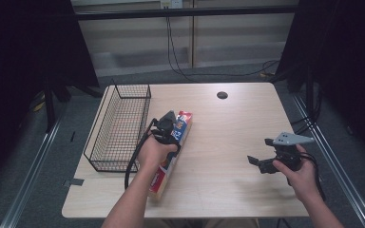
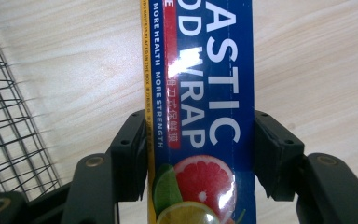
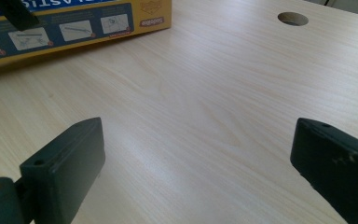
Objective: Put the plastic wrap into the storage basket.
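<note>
One wire basket (image 1: 119,126) sits at the bench's (image 1: 228,142) left, just beside the plastic wrap box (image 1: 173,147) (lengthwise, near the front edge), which the left gripper's (image 1: 165,127) fingers (image 2: 130,154) clench, while the right gripper (image 1: 261,154) hovers level, fingers (image 3: 65,163) released.

Your right gripper (image 3: 198,158) hangs low over the pale wood-grain desk (image 3: 205,93), its two black jaws standing wide apart with bare desktop between them. At upper left lies a long yellow-and-blue cardboard box (image 3: 84,25) printed with instruction diagrams, a dark jaw tip crossing its top edge. A round cable hole (image 3: 292,18) sits at upper right.
</note>
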`<state>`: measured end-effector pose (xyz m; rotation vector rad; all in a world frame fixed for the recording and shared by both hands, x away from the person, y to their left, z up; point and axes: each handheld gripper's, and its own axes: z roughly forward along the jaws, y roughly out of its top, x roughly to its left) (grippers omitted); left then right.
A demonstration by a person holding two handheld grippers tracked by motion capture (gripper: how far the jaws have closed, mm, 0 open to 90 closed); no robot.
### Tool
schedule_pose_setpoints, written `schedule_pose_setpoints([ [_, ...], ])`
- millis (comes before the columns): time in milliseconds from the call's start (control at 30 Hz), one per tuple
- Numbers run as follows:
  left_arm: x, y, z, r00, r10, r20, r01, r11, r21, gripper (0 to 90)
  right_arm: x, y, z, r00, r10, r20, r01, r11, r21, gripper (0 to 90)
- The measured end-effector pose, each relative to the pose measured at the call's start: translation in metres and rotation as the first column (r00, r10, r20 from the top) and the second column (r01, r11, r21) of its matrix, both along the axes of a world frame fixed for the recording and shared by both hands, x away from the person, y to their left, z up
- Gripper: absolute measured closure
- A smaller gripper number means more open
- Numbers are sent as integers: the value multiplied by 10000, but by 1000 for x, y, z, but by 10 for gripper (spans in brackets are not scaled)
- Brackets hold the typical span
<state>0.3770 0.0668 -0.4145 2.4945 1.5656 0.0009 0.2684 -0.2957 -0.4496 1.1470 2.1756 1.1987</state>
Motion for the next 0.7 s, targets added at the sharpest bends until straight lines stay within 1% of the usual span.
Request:
schedule_pose_setpoints([
  [33,0,0,0,10000,0,0,0,10000,0,440,0,0,0,10000,-8,3,8,10000,1,28],
  [67,0,1,3,10000,23,-26,-23,9999,-120,441,0,0,0,10000,-36,16,36,10000,12,28],
  [133,0,2,4,10000,-73,-25,73,9999,-69,442,0,0,0,10000,-36,4,36,10000,35,28],
  [200,1,5,10,10000,-23,-55,22,9998,-206,442,0,0,0,10000,-21,42,20,10000,33,28],
  [233,1,5,11,9999,99,-35,-100,9995,-291,442,0,0,1,10000,-61,56,60,10000,44,28],
  [333,2,7,14,10000,43,-32,-44,9995,-303,442,0,-1,1,10000,-53,33,53,10000,78,28],
  [367,2,8,16,10000,-11,-84,9,9998,-211,443,0,-1,1,10000,-56,41,55,10000,53,27],
  [400,1,8,17,10000,68,-33,-69,9997,-225,443,0,-1,0,10000,-18,64,17,10000,46,27],
  [433,2,9,19,10000,-20,-7,20,9999,-154,443,0,-1,0,10000,-18,64,17,10000,46,27],
  [467,2,9,20,10000,91,6,-91,9996,-250,443,0,0,0,10000,-15,42,14,10000,61,27],
  [567,3,12,25,10000,87,-33,-89,9991,-420,442,0,0,0,10000,-22,27,22,10000,48,27],
  [600,2,13,28,10000,70,-11,-70,9990,-431,442,0,-1,0,10000,-40,38,40,10000,55,26],
  [700,3,14,31,10000,77,-8,-77,9992,-399,442,0,0,0,10000,-59,37,58,10000,70,26],
])
